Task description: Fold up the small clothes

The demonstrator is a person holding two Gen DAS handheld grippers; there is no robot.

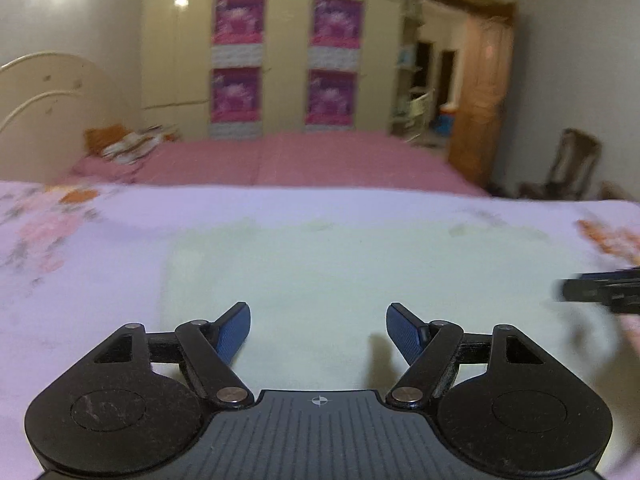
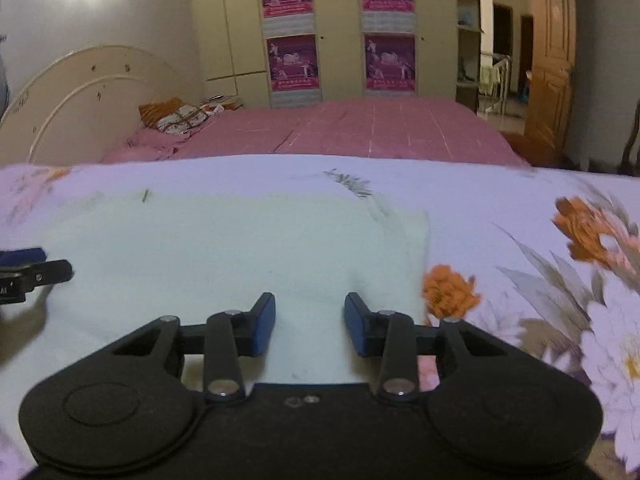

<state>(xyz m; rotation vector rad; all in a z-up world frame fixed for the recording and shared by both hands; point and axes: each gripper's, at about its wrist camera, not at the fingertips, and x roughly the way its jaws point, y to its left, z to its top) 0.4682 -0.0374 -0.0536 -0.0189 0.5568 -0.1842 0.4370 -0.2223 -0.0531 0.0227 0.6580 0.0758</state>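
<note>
A pale mint cloth [image 1: 340, 272] lies flat on a floral sheet [image 1: 80, 264]; it also shows in the right wrist view [image 2: 224, 248]. My left gripper [image 1: 318, 330] is open and empty, over the cloth's near left part. My right gripper [image 2: 310, 324] is open and empty, over the cloth's near right part, close to its right edge. The right gripper's tip shows at the right edge of the left wrist view [image 1: 600, 290]. The left gripper's tip shows at the left edge of the right wrist view [image 2: 32, 274].
The floral sheet [image 2: 540, 260] covers the work surface. Behind it is a bed with a pink cover [image 2: 360, 128], a cream headboard [image 2: 80, 96] and folded items [image 2: 176, 118]. A wardrobe [image 2: 328, 28] and a wooden door [image 2: 552, 60] stand at the back.
</note>
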